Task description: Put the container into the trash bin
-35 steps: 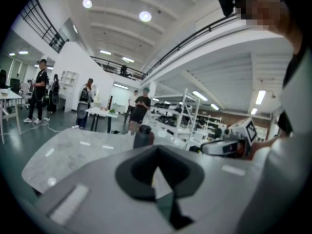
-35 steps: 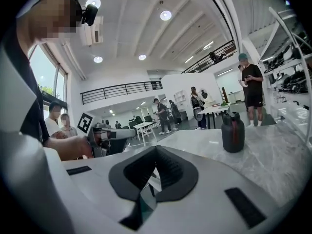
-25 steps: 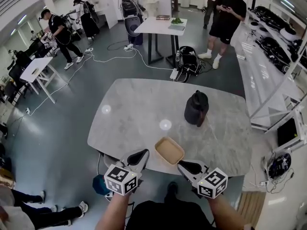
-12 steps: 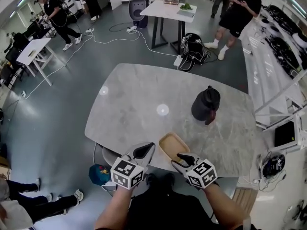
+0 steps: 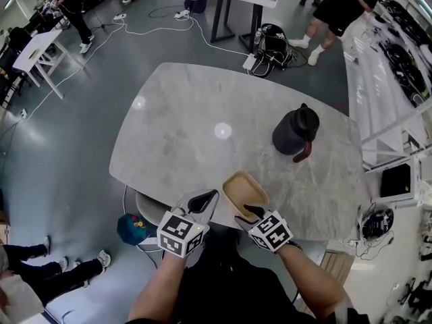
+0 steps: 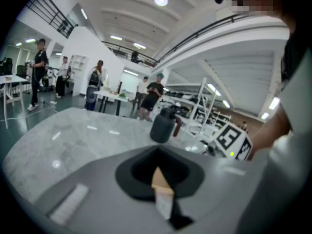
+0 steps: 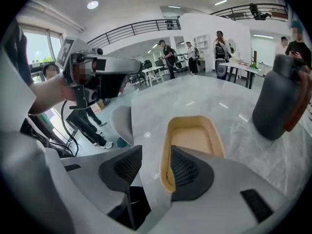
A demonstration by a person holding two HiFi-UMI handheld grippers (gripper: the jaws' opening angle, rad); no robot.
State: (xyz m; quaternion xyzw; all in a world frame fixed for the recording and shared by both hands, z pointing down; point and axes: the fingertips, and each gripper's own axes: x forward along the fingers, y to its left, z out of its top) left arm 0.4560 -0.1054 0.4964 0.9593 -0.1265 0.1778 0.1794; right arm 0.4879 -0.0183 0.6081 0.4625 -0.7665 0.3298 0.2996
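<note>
Right tongs [image 5: 251,211] had sunk to the container [image 5: 244,189] at the worktop [image 5: 182,133] edge, opening astride its near rim to pinch it; left tongs [image 5: 206,198] hung beside, clenched, empty

Table [image 5: 175,133]: grey marble-look stone, polished, glossy, lamp glints on it. Container [image 5: 244,189]: tan, matt, paper-pulp look, smooth inside. Jug [image 5: 295,131]: dark matt plastic, reddish-brown smooth handle. Floor [image 5: 81,154]: grey, smooth, faint sheen.

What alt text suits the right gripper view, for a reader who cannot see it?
The right gripper, jaws opening, straddles the near rim of a tan container on a grey marble table; a dark jug stands at right.
</note>
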